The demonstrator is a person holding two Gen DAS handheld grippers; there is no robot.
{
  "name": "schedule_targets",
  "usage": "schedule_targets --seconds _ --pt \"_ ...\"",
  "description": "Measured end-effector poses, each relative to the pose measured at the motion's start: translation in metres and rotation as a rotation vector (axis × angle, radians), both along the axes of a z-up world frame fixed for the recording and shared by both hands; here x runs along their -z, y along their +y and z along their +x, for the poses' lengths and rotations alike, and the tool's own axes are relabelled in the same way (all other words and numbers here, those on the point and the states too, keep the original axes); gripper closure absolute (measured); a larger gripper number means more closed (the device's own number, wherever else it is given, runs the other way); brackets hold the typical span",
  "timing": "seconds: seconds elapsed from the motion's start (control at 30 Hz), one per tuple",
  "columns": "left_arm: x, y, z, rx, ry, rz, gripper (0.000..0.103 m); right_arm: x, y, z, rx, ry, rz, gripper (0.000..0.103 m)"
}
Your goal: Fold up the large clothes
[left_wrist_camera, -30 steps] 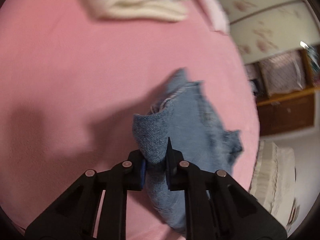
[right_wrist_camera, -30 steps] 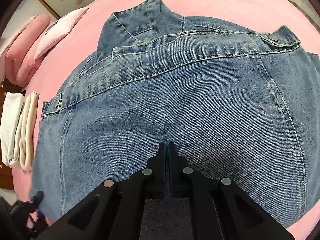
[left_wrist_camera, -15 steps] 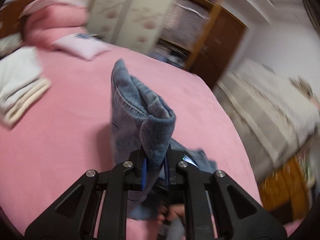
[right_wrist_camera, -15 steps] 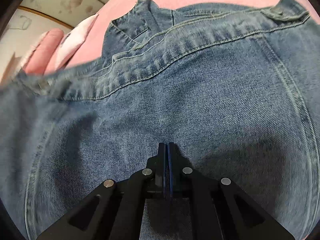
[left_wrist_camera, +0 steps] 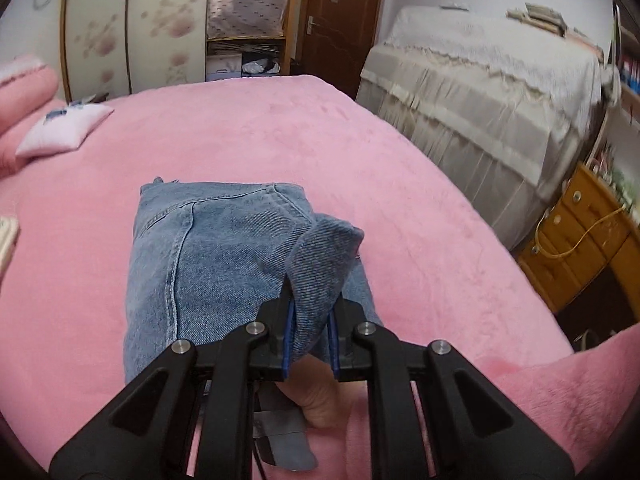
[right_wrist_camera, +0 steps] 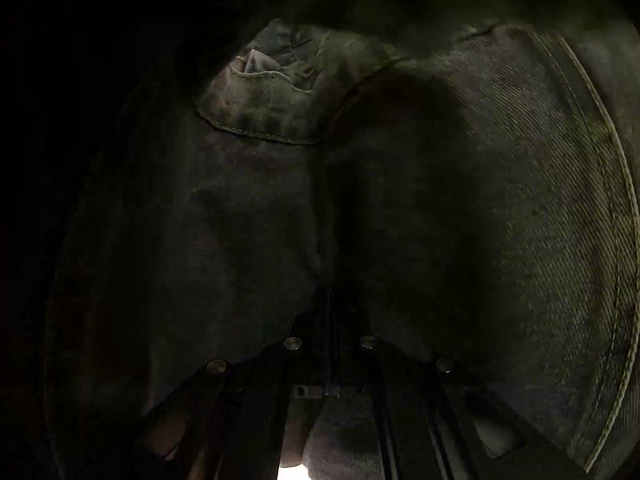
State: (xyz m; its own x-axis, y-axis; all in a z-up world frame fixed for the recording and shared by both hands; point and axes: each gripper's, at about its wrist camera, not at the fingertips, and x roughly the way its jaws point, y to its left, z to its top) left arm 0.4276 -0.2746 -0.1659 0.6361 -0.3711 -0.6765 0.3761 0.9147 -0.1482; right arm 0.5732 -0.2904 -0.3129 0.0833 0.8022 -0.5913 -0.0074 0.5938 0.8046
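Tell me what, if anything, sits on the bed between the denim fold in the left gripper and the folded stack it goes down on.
Nothing visible does. The left gripper pinches a denim flap directly over the folded denim jacket on the pink bed. The small pillow lies far off. The right gripper is shut and buried in dark denim.

Left gripper [left_wrist_camera: 311, 320]: matte black angular arms, silver rivets, blue-edged pads; bare skin beneath; right gripper [right_wrist_camera: 332, 308] similar, dim

Denim jacket [left_wrist_camera: 208, 264] folded over across pink bed [left_wrist_camera: 360, 168]; right gripper [right_wrist_camera: 332, 292] now buried in darkness beneath folded denim.
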Motion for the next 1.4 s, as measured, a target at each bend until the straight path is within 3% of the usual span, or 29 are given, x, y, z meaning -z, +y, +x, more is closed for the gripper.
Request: schedule_targets --seconds 0.2,0.37,0.5,0.6,0.67,0.77,0.8,0.93,1.07,1.17,1.23,1.3,1.4 --pt "-0.005 -0.009 -0.003 0.016 0.017 -0.048 0.093 -0.011 -0.027 0.008 -0.083 0.071 -0.019 0.103" --pt "-0.009 -0.030 -0.001 0.058 -0.010 -0.080 0.093 -0.032 -0.071 0.018 -0.136 0.018 -0.136 0.103" --pt "-0.021 -0.040 0.001 0.061 -0.038 -0.071 0.093 -0.042 -0.105 0.025 -0.180 0.017 -0.149 0.103" --pt "-0.023 -0.042 0.005 0.059 -0.043 -0.050 0.093 -0.052 -0.140 0.033 -0.114 0.023 -0.160 0.103" --pt "-0.022 -0.042 0.014 0.064 -0.031 -0.028 0.093 -0.064 -0.177 0.039 -0.008 -0.010 -0.175 0.103" --pt "0.002 -0.045 0.026 0.099 0.036 0.054 0.092 -0.084 -0.235 0.047 0.159 -0.043 -0.141 0.101" --pt "0.012 -0.049 0.031 0.118 0.062 0.063 0.092 -0.089 -0.255 0.049 0.193 -0.039 -0.178 0.101" --pt "0.065 -0.078 0.044 0.212 0.242 0.037 0.092 -0.098 -0.299 0.049 0.171 -0.043 -0.326 0.102" --pt "0.105 -0.107 0.038 0.246 0.296 0.148 0.088 -0.105 -0.346 0.039 0.223 -0.038 -0.288 0.100" --pt "0.111 -0.114 0.035 0.243 0.323 0.161 0.075 -0.120 -0.353 0.045 0.225 -0.027 -0.230 0.087" --pt "0.105 -0.117 0.032 0.272 0.346 0.138 0.057 -0.134 -0.344 0.029 0.194 -0.006 -0.173 0.079" --pt "0.095 -0.116 0.030 0.293 0.377 0.119 0.054 -0.143 -0.345 0.016 0.153 0.025 -0.131 0.070" --pt "0.081 -0.103 0.024 0.259 0.422 0.112 0.053 -0.146 -0.334 -0.003 0.091 0.068 -0.124 0.065"
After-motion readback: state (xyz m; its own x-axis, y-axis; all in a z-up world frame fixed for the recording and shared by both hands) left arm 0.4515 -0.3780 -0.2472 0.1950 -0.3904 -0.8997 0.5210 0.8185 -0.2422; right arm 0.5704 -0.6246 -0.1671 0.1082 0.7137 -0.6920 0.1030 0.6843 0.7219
